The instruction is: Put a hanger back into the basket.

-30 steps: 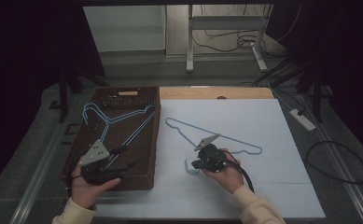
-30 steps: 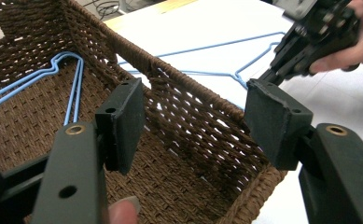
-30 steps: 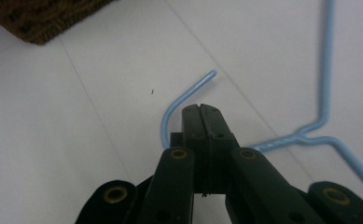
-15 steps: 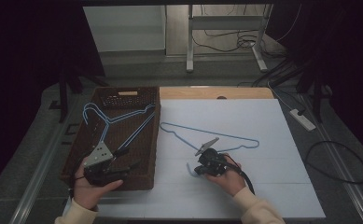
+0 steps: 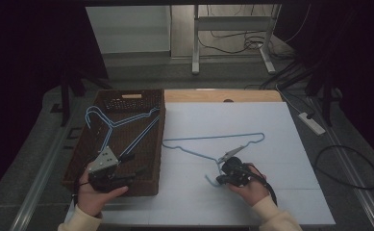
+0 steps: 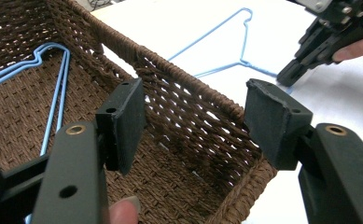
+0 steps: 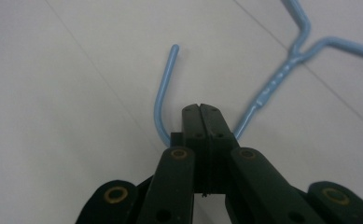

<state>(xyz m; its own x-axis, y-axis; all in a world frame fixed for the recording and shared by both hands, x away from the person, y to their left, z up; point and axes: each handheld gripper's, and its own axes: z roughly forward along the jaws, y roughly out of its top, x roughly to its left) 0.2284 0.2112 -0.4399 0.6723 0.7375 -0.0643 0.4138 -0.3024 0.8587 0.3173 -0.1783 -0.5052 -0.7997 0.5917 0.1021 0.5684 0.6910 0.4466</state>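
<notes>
1. High view: a blue wire hanger (image 5: 213, 144) lies flat on the white desk (image 5: 280, 192), its hook end toward the person. The right gripper (image 5: 225, 172) is clamped on the bend of that hook. A brown wicker basket (image 5: 158, 144) stands just left of the desk sheet and holds more blue hangers (image 5: 119, 122). The left gripper (image 5: 127, 163) hovers over the basket's near end, jaws wide apart and empty.

2. Left gripper view: the two pads straddle the basket's woven wall (image 6: 193, 107) without touching it, one inside and one outside. A hanger lies on the basket floor (image 6: 53, 102). Beyond the wall, the free hanger (image 6: 235, 51) rests on the desk, with the right gripper (image 6: 289, 74) at its hook.

3. Right gripper view: the jaws are fully closed, pinching the hook (image 7: 163, 100) at its curve; the twisted neck (image 7: 275, 84) runs off to the upper right.

4. Doing the step well, as I judge it: the hanger looks bound for the basket. The grip is thin, so lift slowly and keep the wire from swinging. Raise the triangle above the rim before crossing over. The left jaws could steady the basket wall, or catch the hanger's far shoulder to guide it in flat.
</notes>
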